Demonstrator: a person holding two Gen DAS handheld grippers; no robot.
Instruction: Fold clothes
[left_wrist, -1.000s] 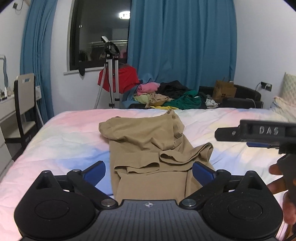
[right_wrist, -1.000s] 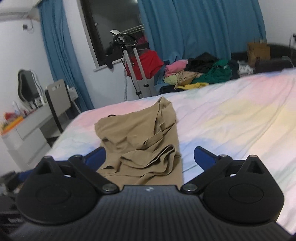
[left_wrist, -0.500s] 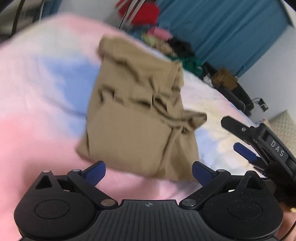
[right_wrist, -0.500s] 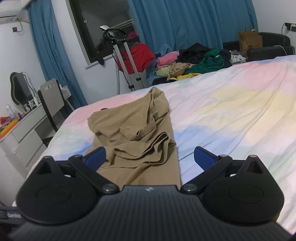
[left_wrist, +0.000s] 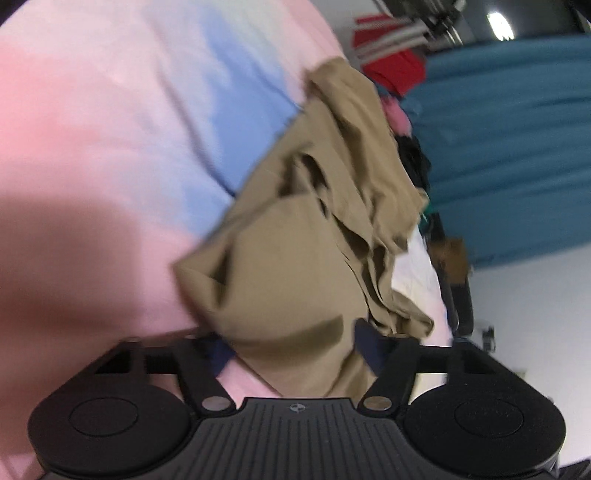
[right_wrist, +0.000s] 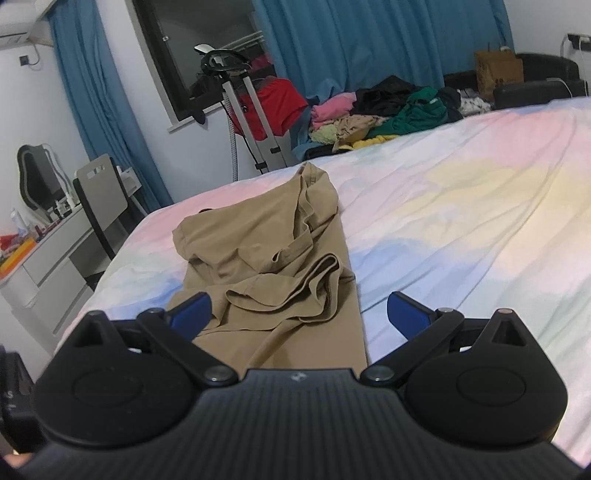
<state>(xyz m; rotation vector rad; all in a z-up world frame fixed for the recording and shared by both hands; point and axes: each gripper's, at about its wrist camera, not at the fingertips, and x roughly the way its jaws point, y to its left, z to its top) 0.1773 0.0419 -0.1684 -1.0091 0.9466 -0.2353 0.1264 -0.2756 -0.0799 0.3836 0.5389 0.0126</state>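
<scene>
Right wrist view: tan garment (right_wrist: 273, 266), soft thin fabric, partly folded with a crumpled bunched upper layer, lies lengthwise near the left edge of the bed (right_wrist: 461, 221) under a pastel tie-dye sheet. Right gripper (right_wrist: 297, 314) is level and low at the near edge, blue-tipped fingers spread wide, straddling the garment's near end, gripping nothing. Left wrist view, blurred and tilted: left gripper (left_wrist: 291, 345) is rolled hard, jaws wide, fabric (left_wrist: 295, 258) lying between them; contact unclear. Blue curtains (right_wrist: 369, 40), clothes pile (right_wrist: 384, 110), tripod stand (right_wrist: 243, 110), desk with chair (right_wrist: 99, 199) at the left.
</scene>
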